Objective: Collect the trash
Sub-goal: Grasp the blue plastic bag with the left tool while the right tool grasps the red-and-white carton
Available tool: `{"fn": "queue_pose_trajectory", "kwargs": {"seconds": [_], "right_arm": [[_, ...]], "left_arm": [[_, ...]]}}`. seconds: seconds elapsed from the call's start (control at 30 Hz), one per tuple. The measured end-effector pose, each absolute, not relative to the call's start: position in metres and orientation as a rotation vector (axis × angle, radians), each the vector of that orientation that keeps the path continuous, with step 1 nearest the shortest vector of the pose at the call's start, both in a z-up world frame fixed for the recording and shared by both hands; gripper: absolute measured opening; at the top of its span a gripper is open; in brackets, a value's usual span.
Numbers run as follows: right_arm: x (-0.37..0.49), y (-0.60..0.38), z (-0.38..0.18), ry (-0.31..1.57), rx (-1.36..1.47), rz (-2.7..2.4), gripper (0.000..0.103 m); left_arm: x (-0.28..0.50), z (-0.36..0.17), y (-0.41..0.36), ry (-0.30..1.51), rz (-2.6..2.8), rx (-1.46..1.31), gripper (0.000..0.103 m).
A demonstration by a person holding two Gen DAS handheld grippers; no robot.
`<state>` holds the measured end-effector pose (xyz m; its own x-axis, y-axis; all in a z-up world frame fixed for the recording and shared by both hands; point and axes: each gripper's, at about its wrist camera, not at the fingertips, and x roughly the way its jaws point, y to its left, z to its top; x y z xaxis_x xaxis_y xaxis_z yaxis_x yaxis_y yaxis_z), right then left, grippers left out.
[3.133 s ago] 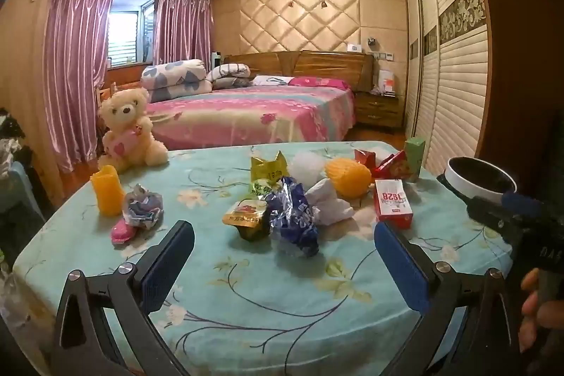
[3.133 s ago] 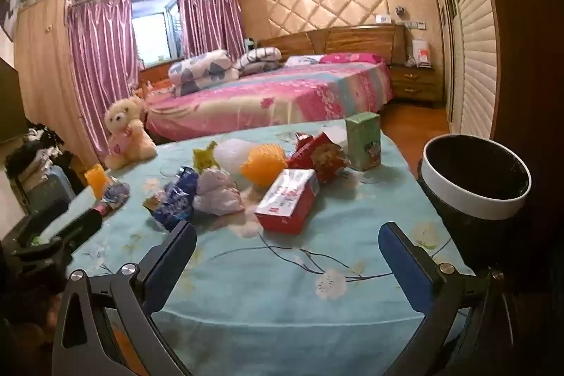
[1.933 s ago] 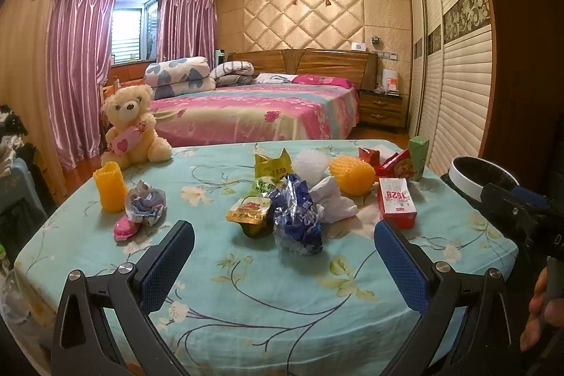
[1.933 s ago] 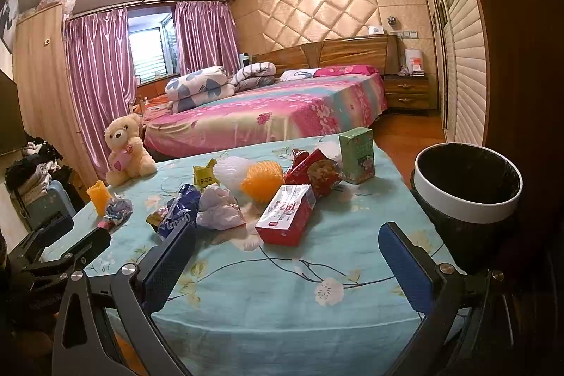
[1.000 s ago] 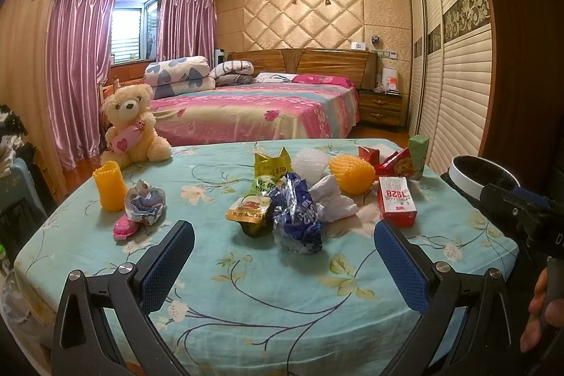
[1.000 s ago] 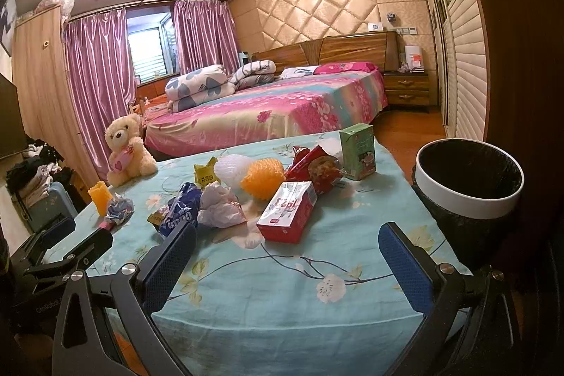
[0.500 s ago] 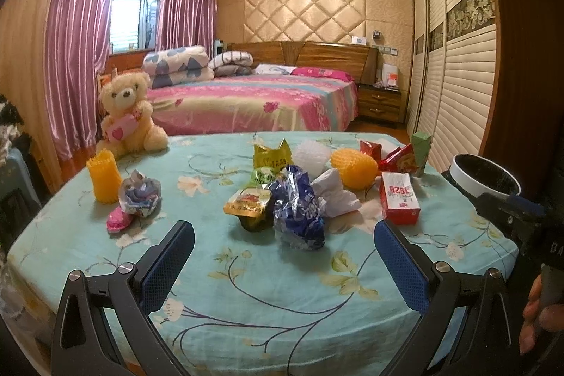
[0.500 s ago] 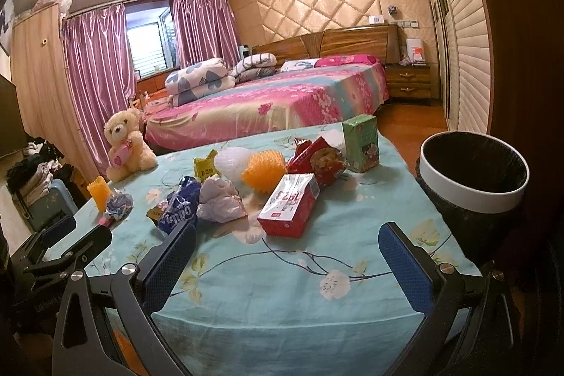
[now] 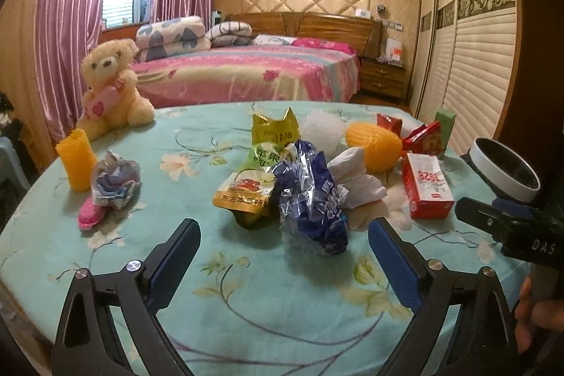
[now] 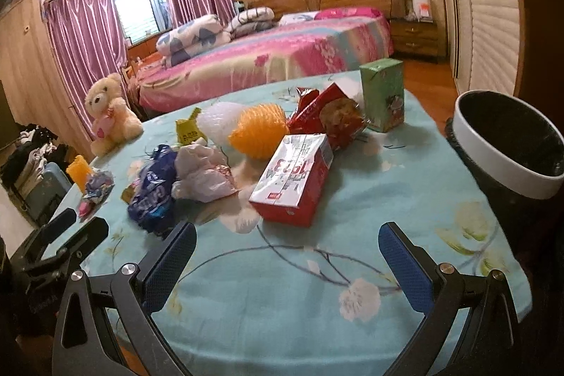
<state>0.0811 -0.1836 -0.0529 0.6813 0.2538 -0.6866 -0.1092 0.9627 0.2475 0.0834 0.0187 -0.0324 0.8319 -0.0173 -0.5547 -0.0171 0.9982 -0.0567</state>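
Observation:
A heap of trash lies mid-table: a crumpled blue wrapper (image 9: 310,203), a sealed yellow cup (image 9: 243,196), white crumpled plastic (image 9: 356,178), an orange foam net (image 9: 373,143) and a red-and-white box (image 10: 296,178). Behind these are a red snack bag (image 10: 331,115) and a green carton (image 10: 382,94). My left gripper (image 9: 283,236) hovers just short of the blue wrapper; its jaws are closing, with nothing between them. My right gripper (image 10: 287,235) is open, just short of the box. A white-rimmed black bin (image 10: 507,143) stands off the table's right edge.
A teddy bear (image 9: 112,83), an orange ribbed cup (image 9: 75,164), a crumpled pale wrapper (image 9: 114,180) and a pink item (image 9: 90,214) sit at the table's left. The floral tablecloth (image 9: 246,298) lies under both grippers. A bed (image 9: 246,76) stands behind, louvred wardrobe doors at right.
Both grippers have come closer to the table and tipped downward, so the trash looks larger. The left fingers stand slightly closer together. Nothing on the table has moved.

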Motion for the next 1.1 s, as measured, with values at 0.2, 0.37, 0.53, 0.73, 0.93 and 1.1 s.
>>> {"fn": "queue_pose_trajectory", "kwargs": {"seconds": [0.2,0.37,0.53,0.73,0.93,1.1], "right_arm": [[0.111,-0.181,-0.068,0.857,0.196,0.171,0.102],[0.128,-0.176,-0.077,0.898,0.189,0.149,0.101],[0.142,-0.173,-0.084,0.943,0.168,0.147,0.093],[0.138,-0.177,-0.083,0.937,0.148,0.144,0.062],[0.120,-0.200,-0.076,0.896,0.227,0.164,0.061],[0.104,-0.220,-0.065,0.866,0.269,0.184,0.061]], "left_arm": [[0.110,-0.039,0.017,0.633,-0.075,-0.029,0.093],[0.137,-0.046,0.021,0.684,-0.091,-0.055,0.087],[0.148,-0.052,0.015,0.709,-0.114,-0.032,0.075],[0.148,-0.056,0.007,0.722,-0.152,-0.004,0.042],[0.126,-0.048,0.004,0.701,-0.173,-0.012,0.036],[0.112,-0.035,-0.005,0.676,-0.219,-0.039,0.035]]}}
